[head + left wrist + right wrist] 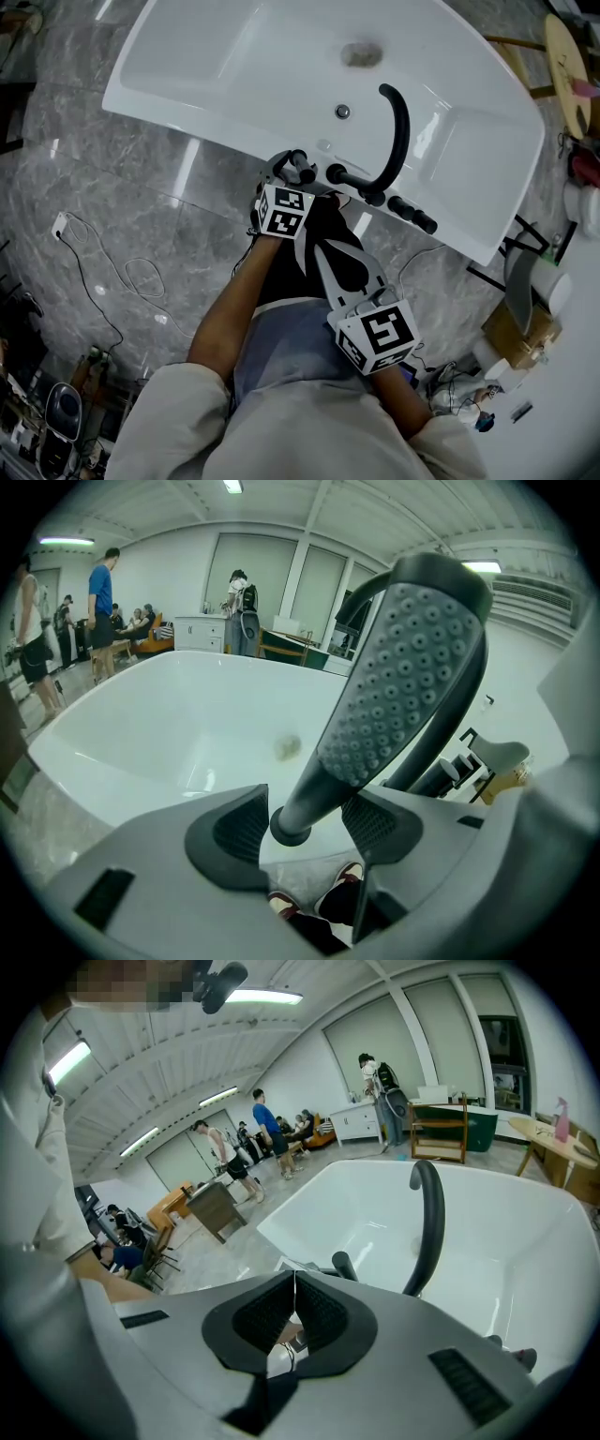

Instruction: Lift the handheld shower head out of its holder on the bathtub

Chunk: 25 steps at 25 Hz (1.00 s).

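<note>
The grey handheld shower head [403, 672] stands tilted between the jaws of my left gripper [305, 819]. The pads press its handle just above the free lower end, with floor and shoes showing below it. In the head view the left gripper [295, 173] hovers at the near rim of the white bathtub [234, 56], just left of the black curved faucet [398, 131] and its knobs [412, 214]. The shower head [299, 166] is mostly hidden there by the gripper. My right gripper [295, 1283] is held back over my lap, shut on nothing.
The tub's drain [361, 54] lies at the far middle. A cable [141, 277] loops on the marble floor at left. Cardboard boxes [516, 328] and a wooden table [567, 66] stand to the right. Several people stand far behind the tub in both gripper views.
</note>
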Available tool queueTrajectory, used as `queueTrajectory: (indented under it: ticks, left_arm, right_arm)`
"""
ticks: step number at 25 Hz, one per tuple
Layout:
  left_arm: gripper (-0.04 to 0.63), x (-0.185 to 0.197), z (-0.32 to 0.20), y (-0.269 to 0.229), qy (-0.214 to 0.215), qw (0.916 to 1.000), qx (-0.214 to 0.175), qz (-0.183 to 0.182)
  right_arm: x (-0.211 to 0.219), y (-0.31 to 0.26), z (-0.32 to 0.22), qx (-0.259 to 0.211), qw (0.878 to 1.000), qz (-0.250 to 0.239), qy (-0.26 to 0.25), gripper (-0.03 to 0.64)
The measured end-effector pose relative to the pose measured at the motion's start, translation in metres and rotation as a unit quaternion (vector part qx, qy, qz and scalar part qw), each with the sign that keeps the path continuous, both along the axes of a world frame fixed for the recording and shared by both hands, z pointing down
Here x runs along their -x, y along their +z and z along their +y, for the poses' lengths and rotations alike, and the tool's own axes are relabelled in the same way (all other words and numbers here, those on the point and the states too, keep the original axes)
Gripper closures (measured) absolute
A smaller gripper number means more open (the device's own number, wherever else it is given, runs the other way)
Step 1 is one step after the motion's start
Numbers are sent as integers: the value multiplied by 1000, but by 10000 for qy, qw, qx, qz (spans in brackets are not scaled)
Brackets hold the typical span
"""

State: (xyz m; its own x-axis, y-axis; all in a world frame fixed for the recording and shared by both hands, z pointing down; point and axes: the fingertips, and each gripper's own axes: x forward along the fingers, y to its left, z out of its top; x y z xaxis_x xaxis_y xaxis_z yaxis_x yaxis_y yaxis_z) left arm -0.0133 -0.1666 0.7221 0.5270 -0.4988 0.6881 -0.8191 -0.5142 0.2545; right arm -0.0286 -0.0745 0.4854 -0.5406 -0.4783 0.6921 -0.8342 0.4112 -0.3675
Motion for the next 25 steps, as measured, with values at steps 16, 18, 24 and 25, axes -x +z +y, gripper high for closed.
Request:
queueTrajectory:
  ticks: [16,18,24,25]
  left_arm:
    - [445,-5,-6,7,1,9993,-204,-326]
    - [448,-4,-7,7,31,9991,-236,-344]
    - [451,-3,-9,6,109,9997,-156,-148]
    - [453,-3,-9,6,107,9998,-146,-123]
  right_arm:
    - [-2,2,4,55,10000,60,-55,598]
    - [-1,2,4,52,9999,60,-71,598]
    - [-1,3,4,61,9999,68,-74,598]
    - [0,2,4,43,9999,61,-87,598]
